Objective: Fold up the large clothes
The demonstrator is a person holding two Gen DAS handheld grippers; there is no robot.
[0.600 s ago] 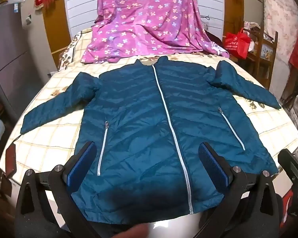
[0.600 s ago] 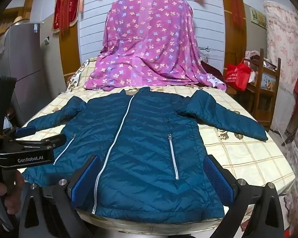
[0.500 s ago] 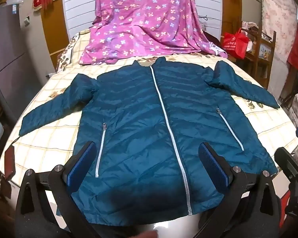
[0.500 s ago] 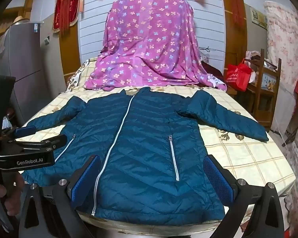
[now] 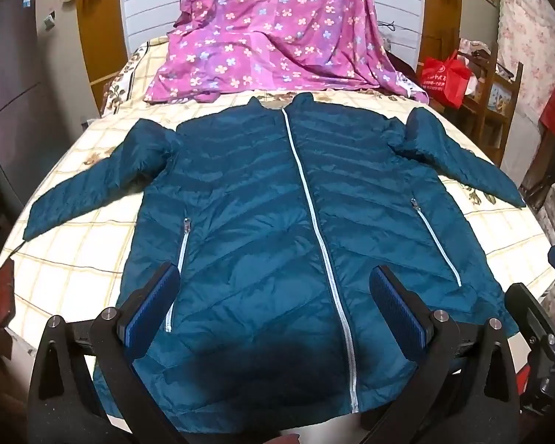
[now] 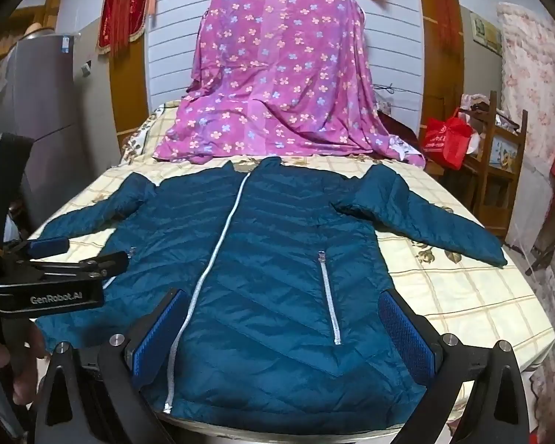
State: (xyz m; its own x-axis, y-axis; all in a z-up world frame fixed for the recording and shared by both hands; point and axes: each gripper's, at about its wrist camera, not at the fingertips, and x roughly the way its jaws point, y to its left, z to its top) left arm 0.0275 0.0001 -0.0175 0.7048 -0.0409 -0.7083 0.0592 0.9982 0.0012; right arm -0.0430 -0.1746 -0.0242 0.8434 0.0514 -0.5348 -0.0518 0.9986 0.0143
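Hovering at the near edge of the bed (image 6: 462,296), both grippers are lined up over the hem of the teal puffer jacket (image 5: 277,222), which lies zipped, front up and spread flat on the checked bedspread, collar toward the purple floral sheet (image 6: 277,81) at the far end. The left gripper (image 5: 273,303) has its blue pads spread wide with nothing between them, and the right gripper (image 6: 285,336) is just the same, wide apart and empty. Both sleeves are out to the sides: the left sleeve (image 5: 92,185) angles down toward the bed edge, the right sleeve (image 6: 425,218) does likewise on its side. No fold is made yet, so this looks like the very start, the approach before the first grab. My read is that the next move calls for each gripper to travel out to a sleeve or a side edge, close on the puffy fabric and bring it in across the white centre zipper (image 5: 314,214). The slick quilted shell may slide, so a deep bite seems wise. Compared with half a second back, the left wrist view shows the jacket sitting slightly lower and nearer, while the right view is almost unchanged.
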